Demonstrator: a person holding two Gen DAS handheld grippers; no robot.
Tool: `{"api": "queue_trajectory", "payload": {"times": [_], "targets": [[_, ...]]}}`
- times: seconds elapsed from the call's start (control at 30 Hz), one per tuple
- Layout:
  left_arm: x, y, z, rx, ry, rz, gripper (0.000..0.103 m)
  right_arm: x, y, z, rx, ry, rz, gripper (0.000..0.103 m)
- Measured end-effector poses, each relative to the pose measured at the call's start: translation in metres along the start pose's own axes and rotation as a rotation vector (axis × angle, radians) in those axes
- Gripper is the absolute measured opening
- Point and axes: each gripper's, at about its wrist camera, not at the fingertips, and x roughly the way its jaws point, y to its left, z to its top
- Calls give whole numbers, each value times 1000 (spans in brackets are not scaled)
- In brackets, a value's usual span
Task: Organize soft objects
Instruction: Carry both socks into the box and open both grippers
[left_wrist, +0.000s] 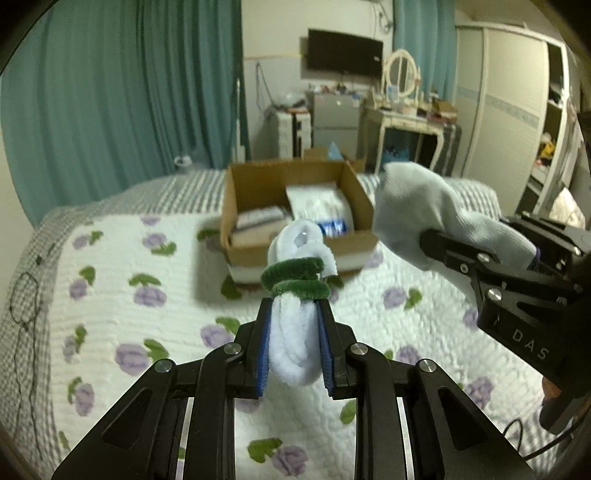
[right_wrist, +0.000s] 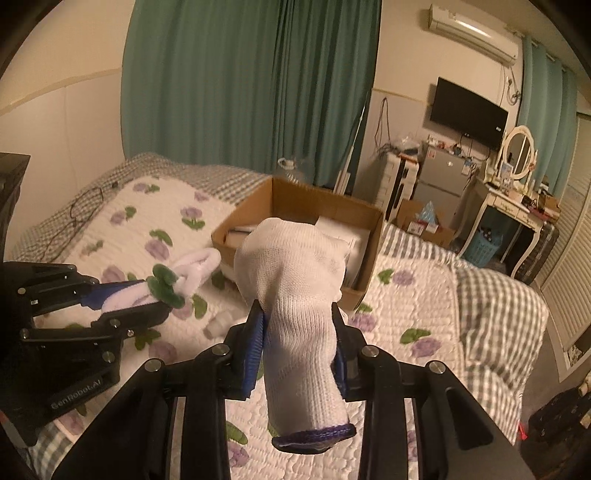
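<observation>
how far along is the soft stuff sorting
Done: the cardboard box on the bed already holds a few items. In hand: left gripper clamps a white and green chenille piece; right gripper clamps a white knit glove. Left: both still need placing.

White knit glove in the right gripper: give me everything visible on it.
The white knit glove is soft, ribbed cotton-like fabric with a dark purple-blue trimmed cuff facing the camera. The right gripper pinches it mid-length between blue-padded fingers; the bunched end points up and forward. It is held in the air above the floral quilt, in front of the cardboard box.
</observation>
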Motion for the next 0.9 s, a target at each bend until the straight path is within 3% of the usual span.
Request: {"api": "queue_trajectory", "payload": {"times": [0.27,0.47,0.7,0.9], "targets": [[-17,10,47,-23,-112,16,22,-25,-11,38,-6,-82,-29,31],[-5,14,83,1,-165,29,22,-23,-24,68,1,-127,-27,31],[39,21,115,-19,-161,45,22,6,-37,103,4,-153,-30,31],[89,25,135,-43,-132,47,22,55,-42,127,4,-139,-46,31]]}}
